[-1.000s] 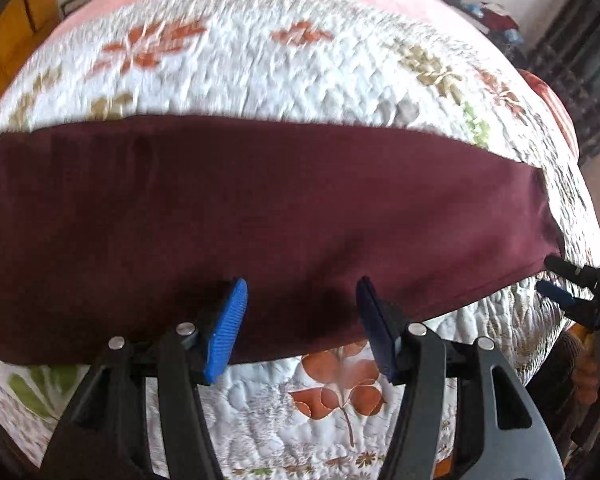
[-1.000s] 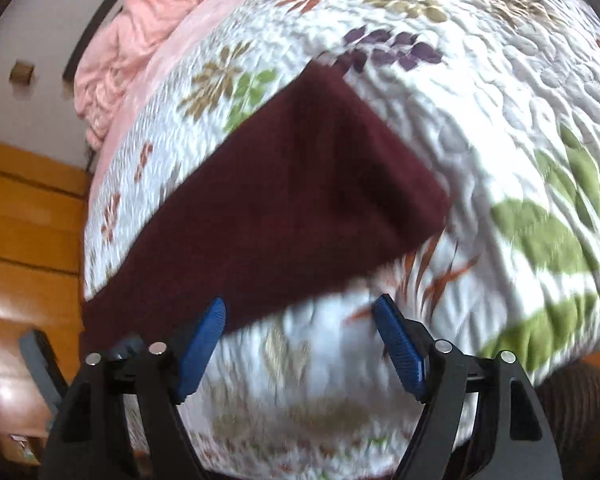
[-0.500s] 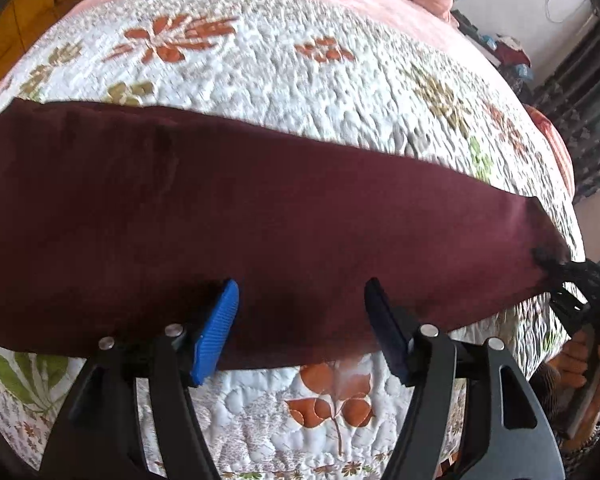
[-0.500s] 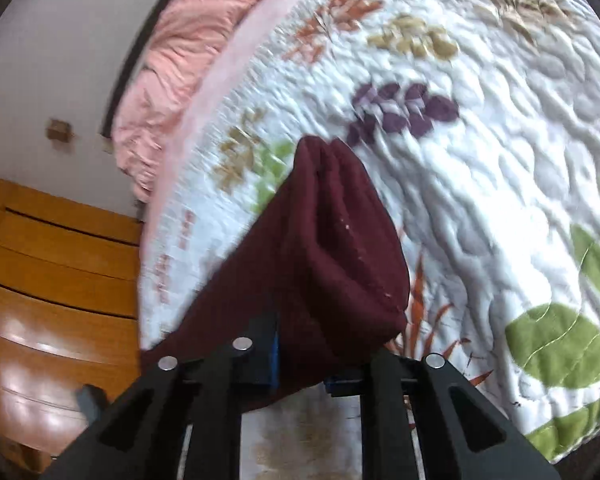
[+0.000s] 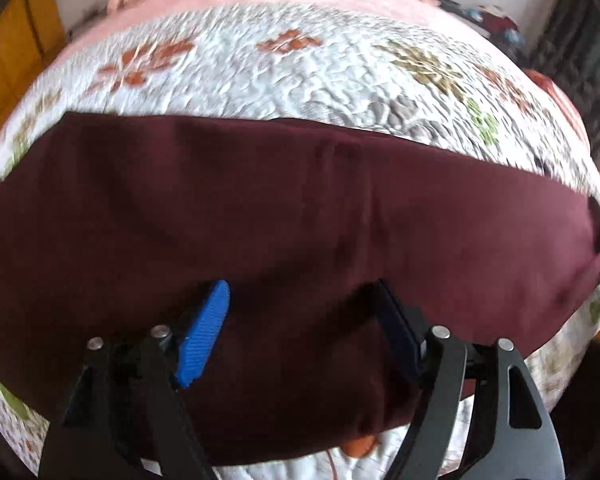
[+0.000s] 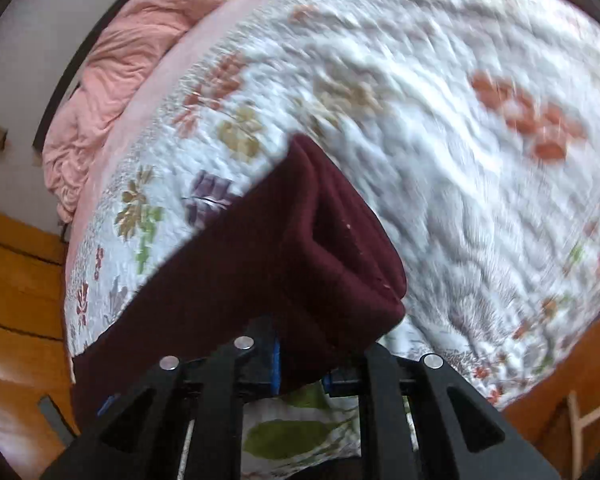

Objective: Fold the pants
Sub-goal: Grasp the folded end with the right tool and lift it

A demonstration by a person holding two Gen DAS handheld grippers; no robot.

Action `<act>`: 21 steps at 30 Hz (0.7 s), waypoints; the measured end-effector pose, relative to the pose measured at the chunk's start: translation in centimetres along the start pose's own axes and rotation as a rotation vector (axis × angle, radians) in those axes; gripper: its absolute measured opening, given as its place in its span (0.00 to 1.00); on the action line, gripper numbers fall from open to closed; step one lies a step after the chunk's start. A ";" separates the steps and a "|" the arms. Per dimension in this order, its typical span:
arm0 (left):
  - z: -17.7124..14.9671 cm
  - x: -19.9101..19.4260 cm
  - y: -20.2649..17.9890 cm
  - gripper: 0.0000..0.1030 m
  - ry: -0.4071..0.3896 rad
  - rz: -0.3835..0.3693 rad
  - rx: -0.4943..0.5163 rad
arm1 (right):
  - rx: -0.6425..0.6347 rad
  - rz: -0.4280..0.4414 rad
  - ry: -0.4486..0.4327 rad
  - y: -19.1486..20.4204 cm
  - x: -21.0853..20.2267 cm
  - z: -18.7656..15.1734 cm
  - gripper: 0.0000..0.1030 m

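over the floral quilt [image 5: 300, 64], your left gripper [image 5: 300, 320] hovers above the maroon pants [image 5: 284, 216], its jaws opening, pads clear of the cloth; from your right wrist, your right gripper [image 6: 300, 364] is clenched on the pants' bunched end [image 6: 324, 248]

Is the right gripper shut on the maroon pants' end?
Shut: the right gripper pinches the bunched end of the maroon fabric pants.
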State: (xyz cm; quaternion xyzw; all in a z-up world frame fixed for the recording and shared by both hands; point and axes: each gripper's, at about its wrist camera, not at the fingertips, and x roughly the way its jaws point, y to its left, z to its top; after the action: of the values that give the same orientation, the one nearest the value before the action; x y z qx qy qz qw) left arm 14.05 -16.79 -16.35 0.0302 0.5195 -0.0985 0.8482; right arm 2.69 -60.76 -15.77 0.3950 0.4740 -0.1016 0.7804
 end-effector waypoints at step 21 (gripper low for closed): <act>-1.7 -2.4 0.7 0.86 -0.010 -0.040 -0.023 | -0.063 -0.016 -0.004 2.1 -0.1 -0.8 0.50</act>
State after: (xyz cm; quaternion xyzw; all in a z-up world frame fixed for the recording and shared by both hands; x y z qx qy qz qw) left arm 11.65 -15.56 -15.05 0.0096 0.5170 -0.1095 0.8489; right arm 3.20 -58.81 -14.82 0.3660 0.4784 -0.0936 0.7927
